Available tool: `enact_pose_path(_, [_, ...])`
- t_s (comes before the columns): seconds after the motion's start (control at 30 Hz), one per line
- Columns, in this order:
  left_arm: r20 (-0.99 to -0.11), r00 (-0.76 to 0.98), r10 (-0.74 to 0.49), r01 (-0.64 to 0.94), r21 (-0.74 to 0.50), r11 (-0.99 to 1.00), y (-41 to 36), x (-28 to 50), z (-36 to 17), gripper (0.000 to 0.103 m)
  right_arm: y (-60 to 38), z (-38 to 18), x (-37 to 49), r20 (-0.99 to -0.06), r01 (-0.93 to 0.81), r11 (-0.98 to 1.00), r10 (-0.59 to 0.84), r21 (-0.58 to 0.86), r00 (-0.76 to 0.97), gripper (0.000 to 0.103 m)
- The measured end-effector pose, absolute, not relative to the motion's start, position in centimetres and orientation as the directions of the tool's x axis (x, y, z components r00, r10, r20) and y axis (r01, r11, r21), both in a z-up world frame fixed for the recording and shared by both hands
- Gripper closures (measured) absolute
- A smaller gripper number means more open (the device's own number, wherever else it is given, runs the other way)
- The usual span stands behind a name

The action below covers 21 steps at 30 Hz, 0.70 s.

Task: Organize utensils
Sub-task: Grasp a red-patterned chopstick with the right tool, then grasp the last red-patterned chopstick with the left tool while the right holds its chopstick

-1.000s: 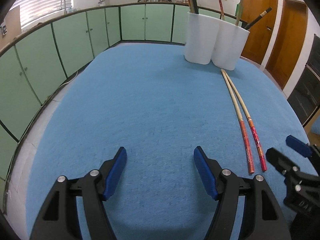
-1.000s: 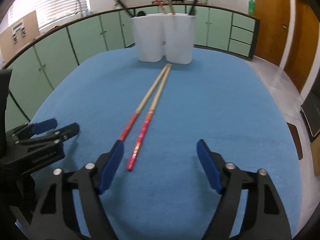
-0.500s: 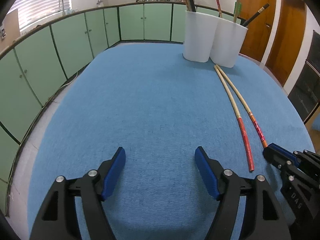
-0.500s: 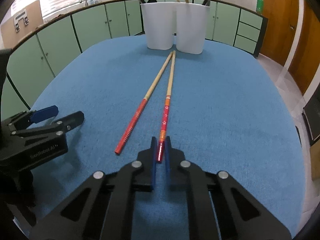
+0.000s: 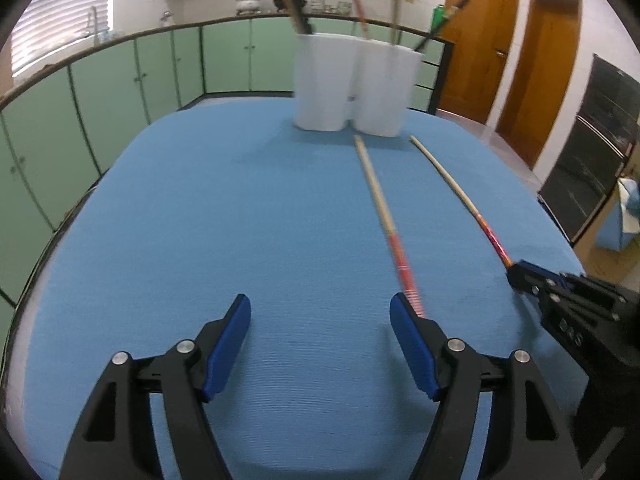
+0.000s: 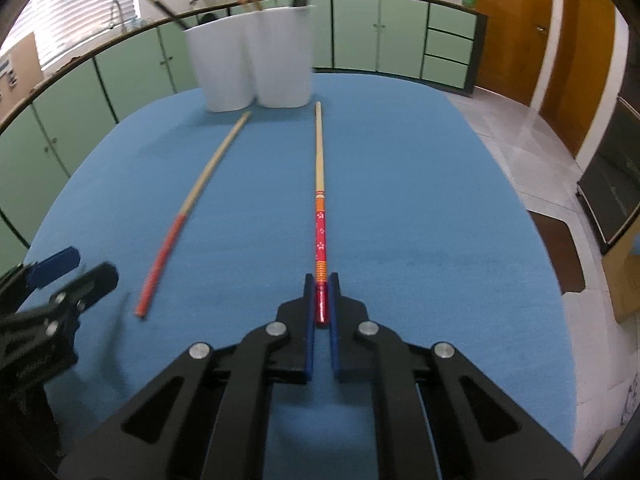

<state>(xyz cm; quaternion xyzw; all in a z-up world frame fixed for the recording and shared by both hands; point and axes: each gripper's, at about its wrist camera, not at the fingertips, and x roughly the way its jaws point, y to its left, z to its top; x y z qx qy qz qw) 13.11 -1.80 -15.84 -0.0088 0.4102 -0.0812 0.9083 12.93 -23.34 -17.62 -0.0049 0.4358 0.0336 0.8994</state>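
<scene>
Two long bamboo chopsticks with red handles lie on the blue tablecloth. My right gripper (image 6: 320,285) is shut on the red handle end of the flowered chopstick (image 6: 319,184), which points straight at the white holder (image 6: 256,64). The other chopstick (image 6: 192,200) lies apart to its left. In the left wrist view my left gripper (image 5: 320,312) stands open with nothing between its fingers; that loose chopstick (image 5: 384,216) ends just beside its right fingertip (image 5: 402,308). The held chopstick (image 5: 460,196) runs to my right gripper (image 5: 520,272) at the right edge.
The white two-cup holder (image 5: 352,84) stands at the far end of the cloth with several long utensils sticking out. The blue table (image 5: 200,220) drops off at its rounded edges. Green cabinets ring the room; wooden doors (image 5: 532,68) and a dark oven stand at the right.
My right gripper shut on the flowered chopstick's red end and swung it away from the other one, so the pair now lies spread. My left gripper drifted right, close beside the loose chopstick's handle.
</scene>
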Motion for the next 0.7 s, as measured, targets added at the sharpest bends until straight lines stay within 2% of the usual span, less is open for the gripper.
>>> enact_pose_path(0.27, [-0.773, 0.610, -0.176, 0.175, -0.086, 0.981, -4.9, 13.6, -16.7, 0.033, -25.3, -17.9, 13.0, -0.785, -0.054, 0.998, 0.059, 0.033, 0.617, 0.098])
enact_pose_path(0.37, [-0.778, 0.611, -0.147, 0.168, -0.054, 0.984, -5.4, 13.6, -16.8, 0.040, -25.1, -17.9, 12.9, -0.785, -0.069, 0.997, 0.069, 0.034, 0.616, 0.098])
enact_pose_path(0.43, [-0.778, 0.614, -0.136, 0.163, -0.043, 0.986, -5.5, 13.4, -16.8, 0.051, -25.1, -17.9, 13.0, -0.785, -0.071, 0.997, 0.070, 0.033, 0.615, 0.094])
enact_pose_path(0.5, [-0.775, 0.617, -0.134, 0.162, -0.041, 0.986, -5.5, 13.4, -16.7, 0.056, -25.1, -17.8, 13.0, -0.785, -0.080, 0.996, 0.085, 0.046, 0.614, 0.093])
enact_pose_path(0.57, [-0.774, 0.619, -0.136, 0.160, -0.046, 0.986, -5.4, 13.3, -16.7, 0.057, -25.5, -17.7, 13.1, -0.781, -0.091, 0.993, 0.118, 0.078, 0.613, 0.088])
enact_pose_path(0.63, [-0.772, 0.620, -0.140, 0.157, -0.052, 0.986, -5.3, 13.3, -16.7, 0.057, -25.8, -17.7, 12.7, -0.778, -0.105, 0.990, 0.143, 0.099, 0.612, 0.077])
enact_pose_path(0.7, [-0.771, 0.621, -0.140, 0.156, -0.054, 0.986, -5.3, 13.3, -16.7, 0.057, -25.7, -17.6, 12.2, -0.778, -0.121, 0.989, 0.145, 0.089, 0.612, 0.077])
